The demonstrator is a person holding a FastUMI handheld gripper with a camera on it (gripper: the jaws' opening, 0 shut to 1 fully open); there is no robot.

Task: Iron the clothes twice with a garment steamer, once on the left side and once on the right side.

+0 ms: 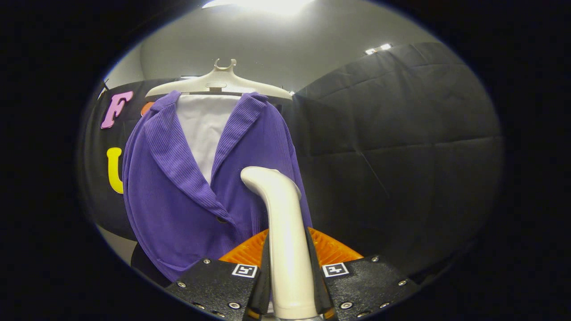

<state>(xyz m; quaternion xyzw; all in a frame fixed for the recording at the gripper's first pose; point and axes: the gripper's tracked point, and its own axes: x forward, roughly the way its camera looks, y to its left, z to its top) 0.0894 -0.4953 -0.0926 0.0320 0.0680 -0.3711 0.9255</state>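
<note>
Ahead and left of your tongs, the ribbed purple jacket hangs on a smooth pale hanger over a white panel. Between the fingers, closed tight on it, rises the garment steamer, its glossy curved neck against the jacket's front.

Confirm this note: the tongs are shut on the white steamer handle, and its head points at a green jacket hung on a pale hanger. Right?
Not quite: the jacket is purple, not green, as the gripper view shows. The rest holds: the tongs are shut on the white steamer handle, head toward the jacket on the pale hanger.
</note>
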